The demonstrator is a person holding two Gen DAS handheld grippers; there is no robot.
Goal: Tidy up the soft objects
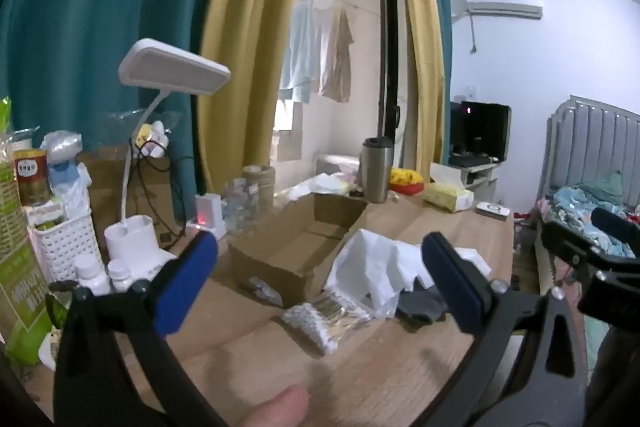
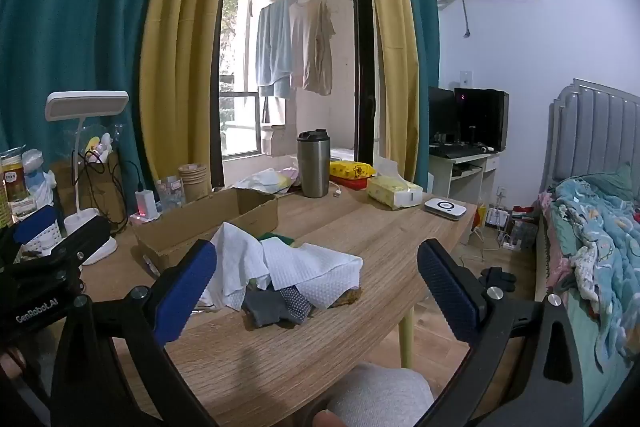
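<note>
A pile of soft things lies on the wooden table (image 2: 360,227): white cloths (image 2: 296,263) (image 1: 372,263), a grey sock (image 2: 264,311) (image 1: 420,303), a dotted grey cloth (image 2: 298,303), a green piece (image 2: 276,237) and a brown piece (image 2: 348,297). An open cardboard box (image 1: 296,247) (image 2: 200,223) stands just left of the pile. A clear packet of small white items (image 1: 316,323) lies in front of the box. My left gripper (image 1: 320,275) is open and empty, short of the pile. My right gripper (image 2: 316,279) is open and empty, above the table before the pile.
At the table's back stand a steel tumbler (image 2: 313,163), a yellow tissue pack (image 2: 394,191), a yellow-red packet (image 2: 352,171) and a white round-marked device (image 2: 445,207). A desk lamp (image 1: 132,239), white basket (image 1: 66,247), bottles and charger crowd the left. A bed (image 2: 592,227) is on the right.
</note>
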